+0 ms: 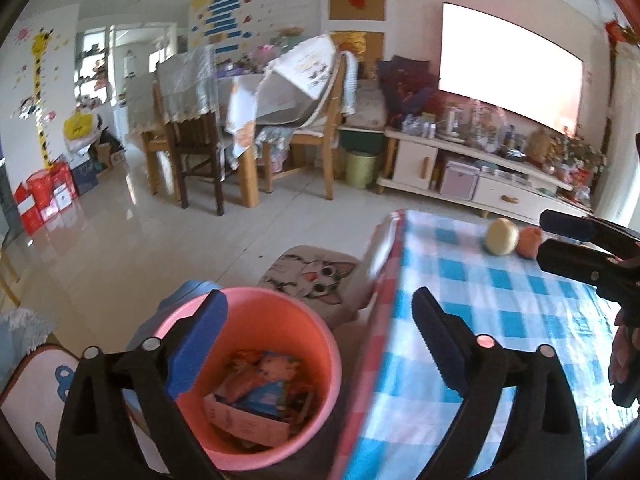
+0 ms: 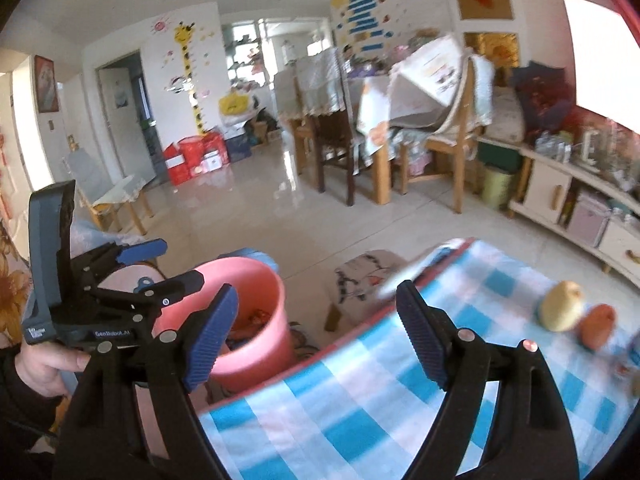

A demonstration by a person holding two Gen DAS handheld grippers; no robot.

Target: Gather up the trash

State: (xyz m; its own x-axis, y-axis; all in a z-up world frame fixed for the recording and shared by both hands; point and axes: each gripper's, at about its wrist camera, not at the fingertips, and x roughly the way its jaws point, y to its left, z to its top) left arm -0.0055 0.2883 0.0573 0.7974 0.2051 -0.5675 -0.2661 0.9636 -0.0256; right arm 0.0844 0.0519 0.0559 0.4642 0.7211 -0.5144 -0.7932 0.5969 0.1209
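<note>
A pink bucket [image 1: 320, 344] stands on the floor beside the table and holds several wrappers and a cardboard piece [image 1: 256, 400]. It also shows in the right wrist view [image 2: 260, 280]. My left gripper [image 1: 320, 328] is open and empty, over the bucket's rim and the table's left edge. My right gripper [image 2: 316, 320] is open and empty above the table edge. In the right wrist view the left gripper [image 2: 164, 264] hangs by the bucket. In the left wrist view the right gripper [image 1: 560, 240] shows at the right edge.
The table has a blue and white checked cloth [image 1: 500, 320]. A yellow pear [image 1: 500, 236] and an orange fruit [image 1: 530, 240] lie at its far side. A stool with a cat cushion [image 1: 316, 276] stands by the table. Chairs and a TV cabinet stand beyond.
</note>
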